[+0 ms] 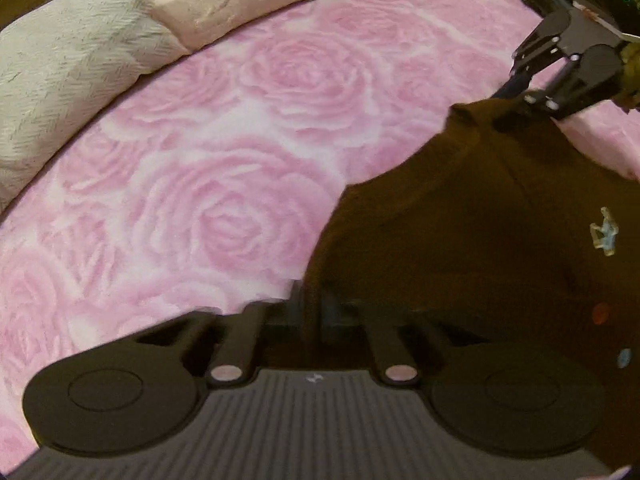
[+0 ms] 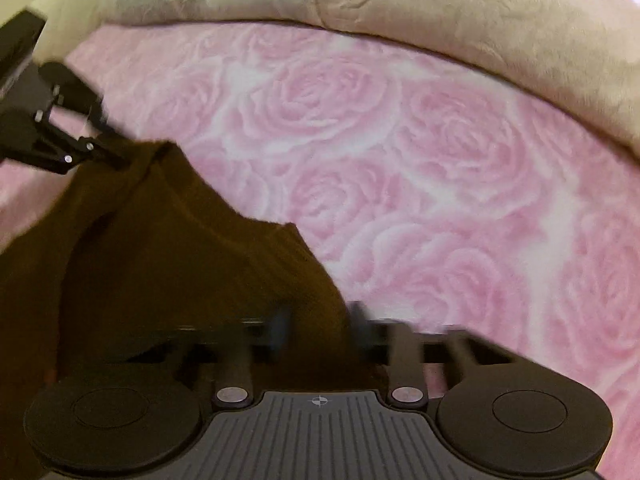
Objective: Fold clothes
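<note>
A bed covered by a pink blanket (image 1: 208,184) printed with large roses fills both views. Along its far edge lies a rumpled beige and grey-green quilt (image 1: 100,52). No more of the room shows.

A dark brown garment (image 1: 460,240) lies partly on the blanket, stretched between the two tools. It bears a small pale embroidered emblem (image 1: 604,232) and two blurred coloured spots; no writing can be read.

The left tool (image 1: 316,308) is closed narrow on one edge of the garment. The right tool (image 2: 320,328) is likewise pinched tight on another edge, fabric bunched between its blurred fingers.
</note>
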